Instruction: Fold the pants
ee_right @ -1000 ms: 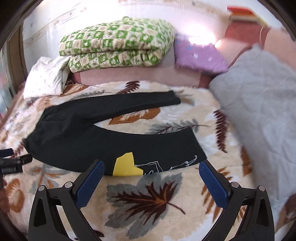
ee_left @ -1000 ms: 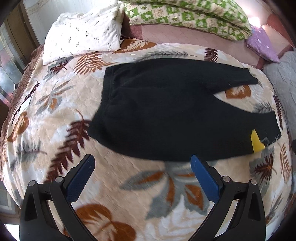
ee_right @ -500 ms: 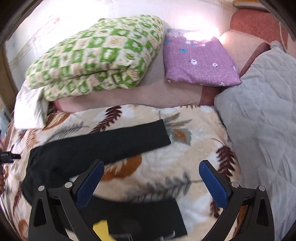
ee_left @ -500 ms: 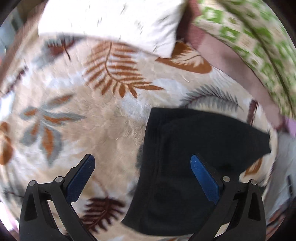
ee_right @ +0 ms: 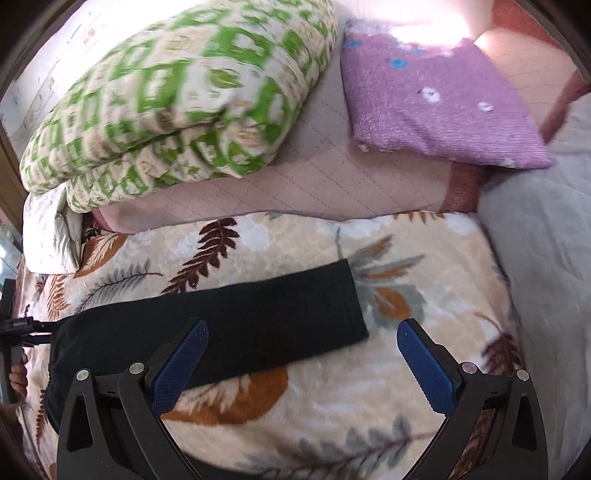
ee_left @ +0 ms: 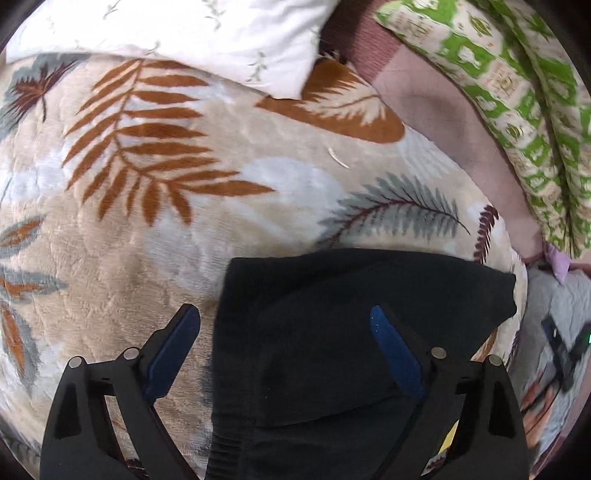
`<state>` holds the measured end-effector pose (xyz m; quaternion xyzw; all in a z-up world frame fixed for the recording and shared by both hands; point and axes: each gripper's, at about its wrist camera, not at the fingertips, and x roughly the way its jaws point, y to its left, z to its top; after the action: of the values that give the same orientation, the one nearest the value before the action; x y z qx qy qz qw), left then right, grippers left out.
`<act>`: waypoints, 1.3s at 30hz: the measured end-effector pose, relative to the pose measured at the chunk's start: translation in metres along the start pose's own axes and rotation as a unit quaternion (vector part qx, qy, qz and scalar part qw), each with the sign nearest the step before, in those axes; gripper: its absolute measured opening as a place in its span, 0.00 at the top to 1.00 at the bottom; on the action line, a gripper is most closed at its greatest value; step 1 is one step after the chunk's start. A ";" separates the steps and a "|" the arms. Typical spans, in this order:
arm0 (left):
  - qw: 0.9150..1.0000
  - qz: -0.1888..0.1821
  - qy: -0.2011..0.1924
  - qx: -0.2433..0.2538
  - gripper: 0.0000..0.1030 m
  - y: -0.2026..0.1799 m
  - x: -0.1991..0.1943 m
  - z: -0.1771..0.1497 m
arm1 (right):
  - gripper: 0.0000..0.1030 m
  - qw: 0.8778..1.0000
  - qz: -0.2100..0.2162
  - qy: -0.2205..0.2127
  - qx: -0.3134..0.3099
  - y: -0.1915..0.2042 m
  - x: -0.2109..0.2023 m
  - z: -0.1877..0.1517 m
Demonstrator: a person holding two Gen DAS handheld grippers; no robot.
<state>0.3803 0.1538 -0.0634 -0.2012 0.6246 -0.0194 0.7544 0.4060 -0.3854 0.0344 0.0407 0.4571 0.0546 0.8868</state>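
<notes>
Black pants (ee_left: 332, 332) lie flat on a leaf-patterned blanket (ee_left: 147, 229). In the left wrist view my left gripper (ee_left: 284, 328) is open and empty, hovering over the far corner of the waistband end. In the right wrist view the far pant leg (ee_right: 258, 317) stretches left to right, its cuff ending between the fingers. My right gripper (ee_right: 303, 343) is open and empty just above that cuff. The other gripper shows at the left edge of the right wrist view (ee_right: 14, 332).
A white pillow (ee_left: 177, 29) lies at the blanket's far left. A green patterned quilt (ee_right: 177, 92) and a purple cushion (ee_right: 436, 96) sit behind the blanket. A grey cover (ee_right: 546, 258) lies to the right.
Both grippers have moved forward and lower, from the near pant leg to the far edge of the pants. Both stay open.
</notes>
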 end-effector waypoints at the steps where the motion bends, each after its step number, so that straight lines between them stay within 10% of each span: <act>1: 1.000 0.002 0.000 0.005 0.08 -0.002 0.000 0.000 | 0.01 1.000 0.004 0.007 -0.003 -0.005 0.007 0.007; 19: 0.999 -0.012 0.013 0.027 0.09 -0.018 0.017 0.013 | 0.40 0.990 0.069 0.120 0.009 -0.031 0.133 0.040; 22: 1.000 -0.016 0.007 0.020 0.37 -0.020 0.017 0.020 | 0.50 0.992 0.058 0.113 0.009 -0.031 0.135 0.041; 26: 1.000 -0.007 0.018 0.020 0.68 -0.023 0.021 0.021 | 0.86 0.992 0.034 0.120 0.005 -0.034 0.135 0.040; 39: 0.998 -0.005 -0.051 0.034 0.69 -0.034 -0.032 0.002 | 0.89 0.997 0.045 0.063 -0.014 -0.030 0.070 0.038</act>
<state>0.3824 0.1319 -0.0223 -0.1793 0.5830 -0.0339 0.7917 0.4787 -0.4062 -0.0034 0.0448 0.5092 0.1032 0.8533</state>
